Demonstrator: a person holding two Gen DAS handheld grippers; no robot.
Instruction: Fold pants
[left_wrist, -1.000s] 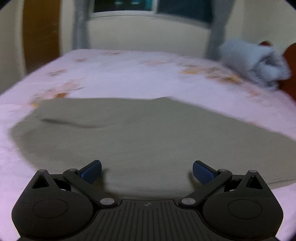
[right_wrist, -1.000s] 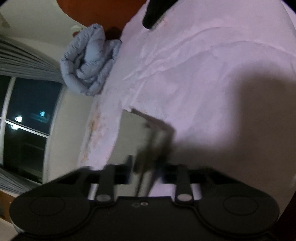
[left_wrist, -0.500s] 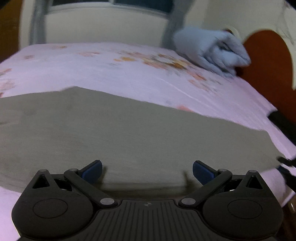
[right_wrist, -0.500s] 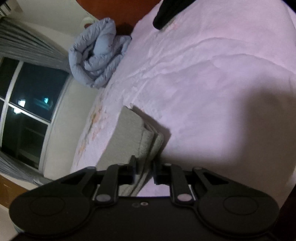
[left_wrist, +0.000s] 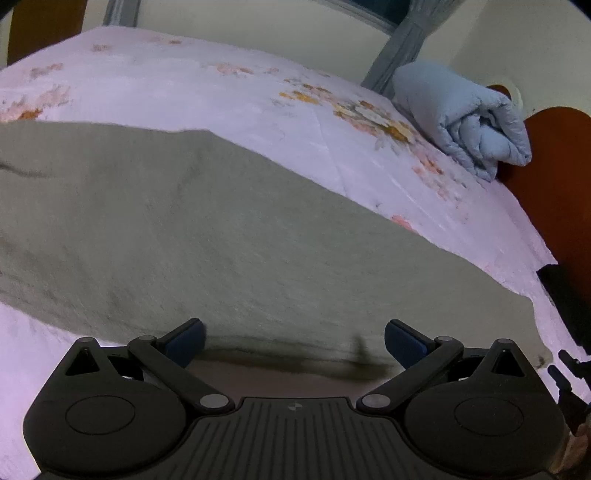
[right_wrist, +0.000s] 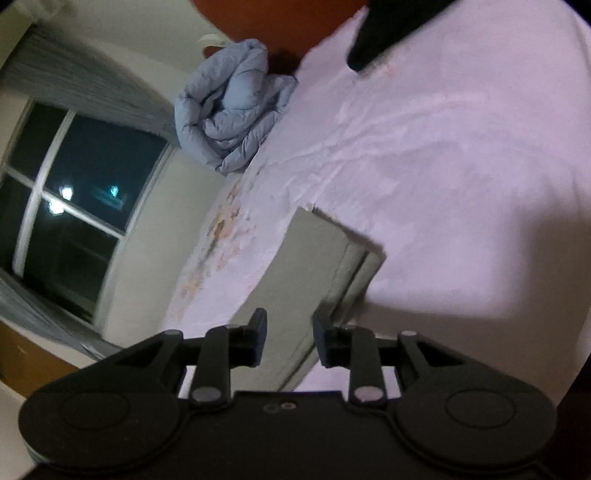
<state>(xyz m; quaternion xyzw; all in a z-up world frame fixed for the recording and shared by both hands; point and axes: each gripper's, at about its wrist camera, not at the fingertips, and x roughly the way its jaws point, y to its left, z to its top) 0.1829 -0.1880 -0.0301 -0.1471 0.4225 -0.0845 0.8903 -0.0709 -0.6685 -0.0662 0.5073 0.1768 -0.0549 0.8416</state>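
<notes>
Grey-green pants (left_wrist: 221, 236) lie flat and folded lengthwise on a pink bed sheet (left_wrist: 229, 96). My left gripper (left_wrist: 293, 338) is open and empty, its blue pads just above the near edge of the pants. In the right wrist view the pants' hem end (right_wrist: 325, 266) lies stacked in layers on the sheet (right_wrist: 461, 184). My right gripper (right_wrist: 289, 338) is partly open above that end, with fabric showing between the jaws but not clamped. Its tip also shows at the right edge of the left wrist view (left_wrist: 565, 373).
A rolled light-blue duvet (left_wrist: 465, 118) lies at the head of the bed against an orange-brown headboard (left_wrist: 554, 177). A dark cloth (right_wrist: 391, 29) lies near the headboard. A window (right_wrist: 74, 206) with grey curtains is beyond the bed.
My right gripper has opened and let go of the pants' end, which now lies on the sheet. My left gripper has swung its view right and stayed open.
</notes>
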